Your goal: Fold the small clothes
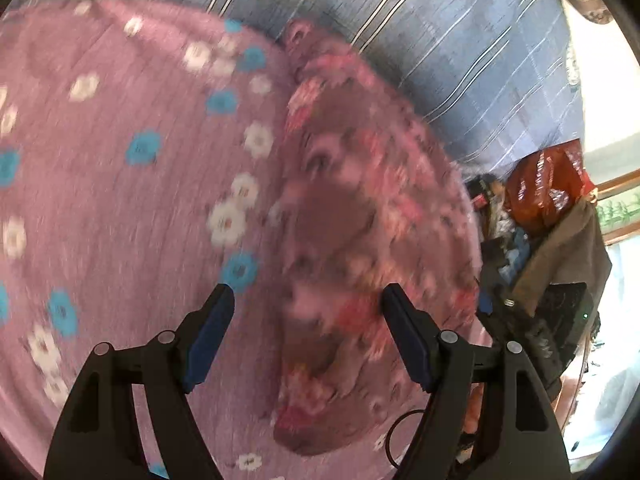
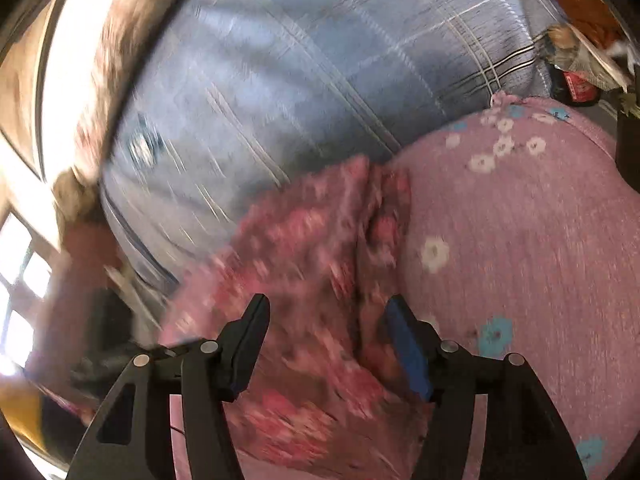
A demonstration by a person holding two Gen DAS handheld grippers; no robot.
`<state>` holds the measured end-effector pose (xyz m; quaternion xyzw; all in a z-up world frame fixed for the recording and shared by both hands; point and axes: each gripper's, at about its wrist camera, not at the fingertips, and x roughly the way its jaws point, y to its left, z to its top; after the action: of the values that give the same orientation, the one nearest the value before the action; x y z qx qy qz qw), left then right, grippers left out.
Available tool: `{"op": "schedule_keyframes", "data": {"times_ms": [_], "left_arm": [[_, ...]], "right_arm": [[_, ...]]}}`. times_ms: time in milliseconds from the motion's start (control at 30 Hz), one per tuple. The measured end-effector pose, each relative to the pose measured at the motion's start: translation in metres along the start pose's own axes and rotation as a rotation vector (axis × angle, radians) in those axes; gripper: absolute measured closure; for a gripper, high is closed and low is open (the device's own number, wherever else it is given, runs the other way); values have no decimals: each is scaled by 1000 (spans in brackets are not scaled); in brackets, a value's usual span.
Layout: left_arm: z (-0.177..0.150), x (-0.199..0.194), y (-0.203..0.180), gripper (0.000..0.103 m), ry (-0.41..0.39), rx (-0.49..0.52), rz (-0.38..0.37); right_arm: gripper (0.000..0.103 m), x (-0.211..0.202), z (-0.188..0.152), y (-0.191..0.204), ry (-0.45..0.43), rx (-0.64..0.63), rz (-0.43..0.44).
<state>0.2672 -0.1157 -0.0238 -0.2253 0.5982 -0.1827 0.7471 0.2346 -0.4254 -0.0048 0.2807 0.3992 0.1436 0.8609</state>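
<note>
A small brownish-pink garment with red and pink flowers [image 1: 352,240] lies crumpled on a pink bedsheet with white and blue flowers [image 1: 120,200]. My left gripper [image 1: 308,296] is open and empty, hovering over the garment's near part. The same garment [image 2: 312,264] shows in the right wrist view, lying on the sheet [image 2: 520,240]. My right gripper [image 2: 328,308] is open and empty just above the garment. Both views are motion-blurred.
A blue-grey checked blanket [image 1: 460,52] lies beyond the garment; it also shows in the right wrist view [image 2: 280,80]. To the right of the bed, an orange-red bag [image 1: 548,184] and a brown cloth [image 1: 560,256] sit among dark clutter. Bright windows [image 2: 20,280] stand at the left.
</note>
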Motion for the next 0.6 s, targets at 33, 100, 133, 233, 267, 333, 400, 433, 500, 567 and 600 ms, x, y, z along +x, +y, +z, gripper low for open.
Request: {"op": "schedule_keyframes", "data": {"times_ms": [33, 100, 133, 233, 267, 333, 400, 433, 500, 567, 600], "left_arm": [[-3, 2, 0, 27, 13, -4, 2], [-10, 3, -11, 27, 12, -3, 10], [-12, 1, -16, 27, 6, 8, 12], [-24, 5, -27, 27, -5, 65, 97], [-28, 10, -32, 27, -12, 99, 159], [-34, 15, -42, 27, -36, 135, 216], [-42, 15, -56, 27, -68, 178, 266], [-44, 15, -60, 27, -72, 191, 276], [-48, 19, -74, 27, -79, 224, 300], [-50, 22, -84, 27, -86, 247, 322], [-50, 25, -88, 27, -86, 255, 328]], "right_arm": [[83, 6, -6, 2, 16, -42, -48], [94, 7, -14, 7, 17, -109, -80], [94, 0, -14, 9, -9, -112, -61], [94, -13, -14, 10, -32, -137, -65], [94, -7, -14, 5, -4, -137, -104], [90, 5, -16, -5, 45, -107, -133], [83, -2, -14, -4, 29, -66, -102], [83, -9, -12, 0, 13, -75, -87], [75, -24, -9, 6, -42, -93, -67], [55, -31, -7, 6, -54, -86, -38], [51, -31, -8, 5, -45, -84, -41]]}}
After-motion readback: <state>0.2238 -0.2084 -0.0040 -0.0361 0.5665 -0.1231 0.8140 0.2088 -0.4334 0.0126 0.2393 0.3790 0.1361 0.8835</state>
